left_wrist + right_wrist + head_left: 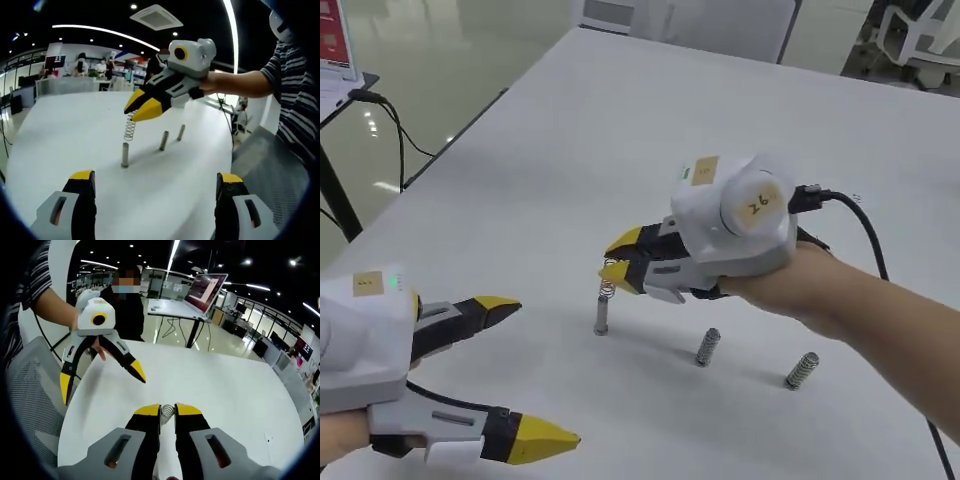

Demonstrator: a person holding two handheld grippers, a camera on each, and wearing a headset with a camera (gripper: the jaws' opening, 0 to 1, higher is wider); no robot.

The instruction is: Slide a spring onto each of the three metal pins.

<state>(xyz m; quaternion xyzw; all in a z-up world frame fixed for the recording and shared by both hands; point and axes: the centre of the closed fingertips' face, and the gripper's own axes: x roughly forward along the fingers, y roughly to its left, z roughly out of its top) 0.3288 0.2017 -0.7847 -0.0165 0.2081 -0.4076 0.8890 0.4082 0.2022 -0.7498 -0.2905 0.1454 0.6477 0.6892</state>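
Note:
A bare metal pin (601,318) stands upright on the white table (620,130). My right gripper (611,258) is shut on a spring (608,289) that hangs just above the pin's top. In the left gripper view the spring (130,127) dangles from the right gripper (141,105) over the pin (125,154). Between the right gripper's (167,409) own jaws the spring (167,413) is pinched. Two more pins (707,347) (801,370) to the right each wear a spring. My left gripper (545,370) rests open near the table's front left, holding nothing.
A laptop (334,45) with a black cable (395,120) sits on a side desk at the far left. An office chair (920,35) stands beyond the table's far right corner. A person (125,305) stands behind the left gripper (102,372).

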